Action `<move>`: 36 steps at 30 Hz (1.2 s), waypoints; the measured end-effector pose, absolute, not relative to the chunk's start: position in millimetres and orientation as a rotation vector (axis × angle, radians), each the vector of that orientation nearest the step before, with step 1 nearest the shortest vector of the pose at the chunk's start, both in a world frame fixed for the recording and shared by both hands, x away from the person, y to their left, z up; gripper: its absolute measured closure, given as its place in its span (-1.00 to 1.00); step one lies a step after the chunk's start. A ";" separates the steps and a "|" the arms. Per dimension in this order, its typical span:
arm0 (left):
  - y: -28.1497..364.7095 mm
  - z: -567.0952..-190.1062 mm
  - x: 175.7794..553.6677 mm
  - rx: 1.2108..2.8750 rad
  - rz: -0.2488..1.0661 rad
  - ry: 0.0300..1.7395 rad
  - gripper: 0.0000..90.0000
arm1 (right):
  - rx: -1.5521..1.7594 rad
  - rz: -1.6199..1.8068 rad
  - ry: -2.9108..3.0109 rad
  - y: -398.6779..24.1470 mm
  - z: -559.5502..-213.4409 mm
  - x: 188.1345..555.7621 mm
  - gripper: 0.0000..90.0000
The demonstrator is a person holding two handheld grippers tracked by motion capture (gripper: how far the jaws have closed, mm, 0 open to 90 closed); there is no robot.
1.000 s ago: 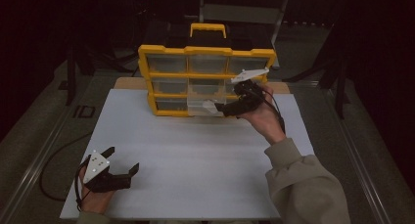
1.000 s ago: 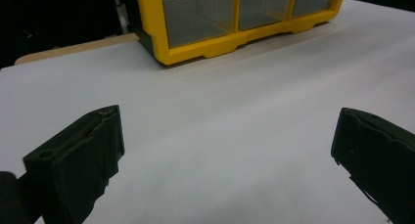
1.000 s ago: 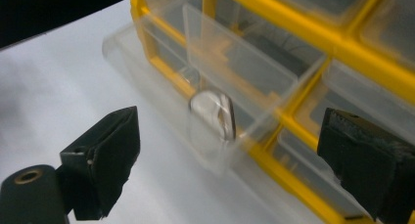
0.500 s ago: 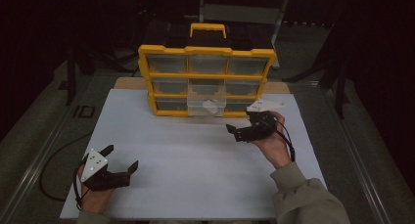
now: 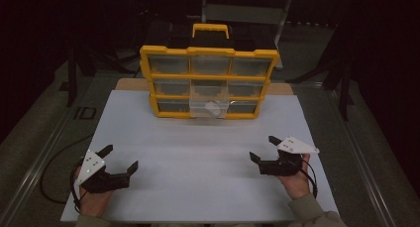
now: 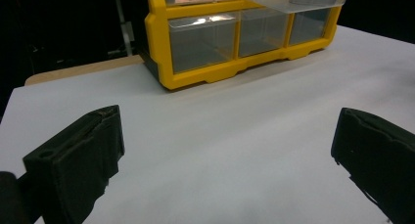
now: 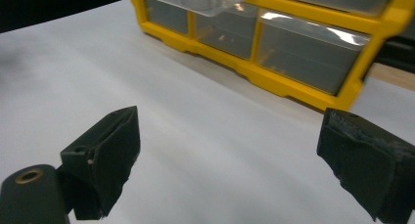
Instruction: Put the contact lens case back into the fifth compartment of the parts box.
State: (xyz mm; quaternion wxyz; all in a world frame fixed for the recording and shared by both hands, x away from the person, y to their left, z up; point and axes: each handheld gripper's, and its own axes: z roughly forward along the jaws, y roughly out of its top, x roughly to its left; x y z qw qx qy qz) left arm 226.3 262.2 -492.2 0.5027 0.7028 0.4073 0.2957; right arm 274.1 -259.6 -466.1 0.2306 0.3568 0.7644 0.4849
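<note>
Counter [image 5: 208, 187] with yellow organiser [image 5: 209, 81] at its far edge
Middle bottom drawer [image 5: 210, 108] stood pulled out, a small pale item inside; left claw [image 5: 120, 160] and right claw [image 5: 262, 148] rested near the front corners, both spread and empty

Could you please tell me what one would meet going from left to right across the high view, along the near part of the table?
Left black two-jaw gripper, open → bare white table top → right black two-jaw gripper, open.

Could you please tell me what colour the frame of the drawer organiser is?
The organiser's frame is yellow, holding clear drawers; the high view shows it best.
</note>
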 end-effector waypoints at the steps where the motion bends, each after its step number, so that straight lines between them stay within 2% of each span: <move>1: 262.4 -492.1 225.9 1.697 0.717 0.983 -1.00 | 0.987 1.345 2.078 -264.2 -469.1 268.9 -0.80; 12: 263.7 -493.7 224.1 1.695 0.719 0.977 -1.00 | 1.022 1.396 1.968 -285.6 -490.3 243.7 -0.80; 36: 261.8 -501.6 222.6 1.729 0.702 0.990 -1.00 | 1.000 1.408 1.947 -297.3 -498.4 232.4 -0.80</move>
